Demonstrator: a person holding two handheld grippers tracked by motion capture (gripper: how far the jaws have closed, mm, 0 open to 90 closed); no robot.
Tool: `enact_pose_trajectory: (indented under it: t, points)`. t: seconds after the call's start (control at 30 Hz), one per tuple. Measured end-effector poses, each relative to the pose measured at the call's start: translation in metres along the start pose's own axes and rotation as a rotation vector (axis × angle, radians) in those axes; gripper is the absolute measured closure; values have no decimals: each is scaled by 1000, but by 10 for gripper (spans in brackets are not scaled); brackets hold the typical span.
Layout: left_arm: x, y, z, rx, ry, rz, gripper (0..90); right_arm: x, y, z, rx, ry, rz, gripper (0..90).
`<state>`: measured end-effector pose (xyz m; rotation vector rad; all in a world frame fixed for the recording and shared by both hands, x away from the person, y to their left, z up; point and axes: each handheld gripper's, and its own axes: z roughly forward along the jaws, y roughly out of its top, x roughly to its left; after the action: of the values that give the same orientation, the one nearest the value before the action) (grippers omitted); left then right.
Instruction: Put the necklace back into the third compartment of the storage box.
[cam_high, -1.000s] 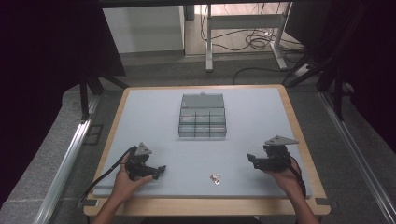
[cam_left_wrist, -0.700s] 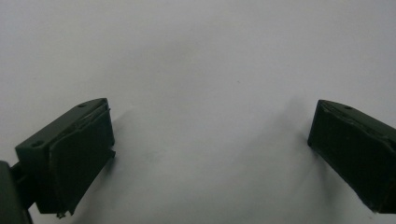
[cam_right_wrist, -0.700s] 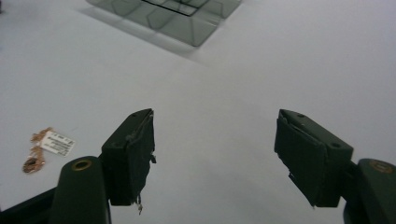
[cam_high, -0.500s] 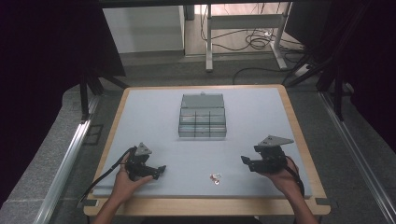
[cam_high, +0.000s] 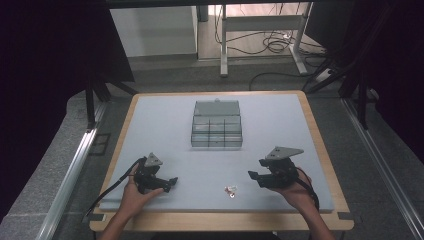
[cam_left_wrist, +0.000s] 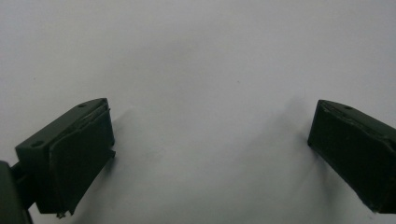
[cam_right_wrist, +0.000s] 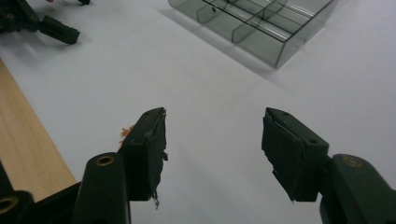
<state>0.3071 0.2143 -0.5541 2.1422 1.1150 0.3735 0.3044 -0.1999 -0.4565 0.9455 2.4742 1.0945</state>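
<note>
Small bits (cam_high: 230, 190) near table (cam_high: 160, 125) front edge: too small to ID in high view; right gripper (cam_right_wrist: 212, 144) view shows just an orange speck, mostly behind its jaw. Compartment box (cam_right_wrist: 261, 23) cut off at top edge.

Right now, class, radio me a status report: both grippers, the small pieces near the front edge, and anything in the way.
Left gripper open, empty. Right gripper open, jaws just been closing, nothing between them. Small pieces loose on the mat, untouched. Compartment box farther back; path clear.
</note>
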Motion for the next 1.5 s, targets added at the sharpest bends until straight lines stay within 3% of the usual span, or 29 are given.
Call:
enact_pose_trajectory:
  t: [0.37, 0.63, 0.9, 1.17, 1.37, 1.5]
  points:
    - [0, 0, 0, 0, 0, 0, 2, 17, 4, 12, 30, 54, -30, 437]
    - [0, 0, 0, 0, 0, 0, 2, 37, 1, 35, 127, 104, -70, 481]
    - [0, 0, 0, 0, 0, 0, 2, 44, -4, 49, 189, 125, -78, 514]
    - [0, 0, 0, -1, 0, -1, 2, 52, -8, 58, 240, 154, -101, 602]
    - [0, 0, 0, -1, 0, -1, 2, 55, -9, 63, 267, 161, -115, 621]
    - [0, 0, 0, -1, 0, 0, 2, 58, -9, 71, 300, 129, -144, 643]
